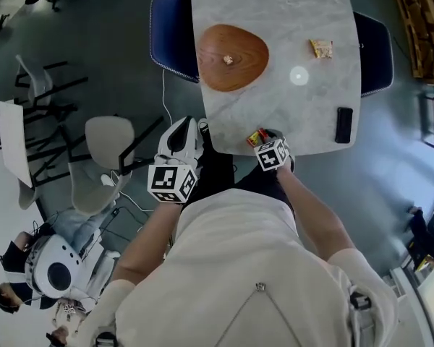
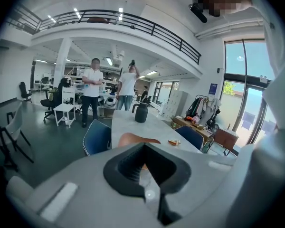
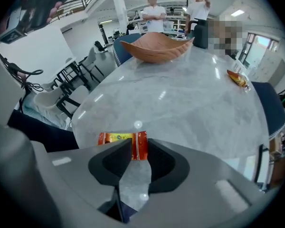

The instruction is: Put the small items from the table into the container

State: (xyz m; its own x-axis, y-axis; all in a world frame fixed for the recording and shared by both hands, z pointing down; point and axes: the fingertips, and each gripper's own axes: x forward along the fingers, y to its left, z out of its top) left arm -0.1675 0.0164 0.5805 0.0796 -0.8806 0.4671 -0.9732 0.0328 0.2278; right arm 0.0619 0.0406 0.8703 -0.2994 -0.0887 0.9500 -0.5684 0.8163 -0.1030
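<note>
A red and yellow packet (image 1: pixel 255 137) (image 3: pixel 118 138) lies flat at the marble table's (image 1: pixel 275 6) near edge. My right gripper (image 1: pixel 265 140) (image 3: pixel 138 148) points steeply down over it, open, and the packet's red end shows between the fingertips. The wooden bowl (image 1: pixel 231 56) (image 3: pixel 156 49) (image 2: pixel 133 139) stands at the far left of the table with one small item (image 1: pixel 228 60) in it. An orange snack packet (image 1: pixel 320 48) (image 3: pixel 238 78) (image 2: pixel 174 142) lies at the far right. My left gripper (image 1: pixel 190 125) (image 2: pixel 145 148) hangs off the table's near left corner, open and empty.
A black phone (image 1: pixel 343 124) lies near the table's right edge. Blue chairs (image 1: pixel 172 35) (image 1: pixel 375 49) stand at either side. A dark jug (image 2: pixel 141 113) sits at the far end. Two people (image 2: pixel 91 96) stand beyond it. White chairs (image 1: pixel 105 150) stand on the floor at left.
</note>
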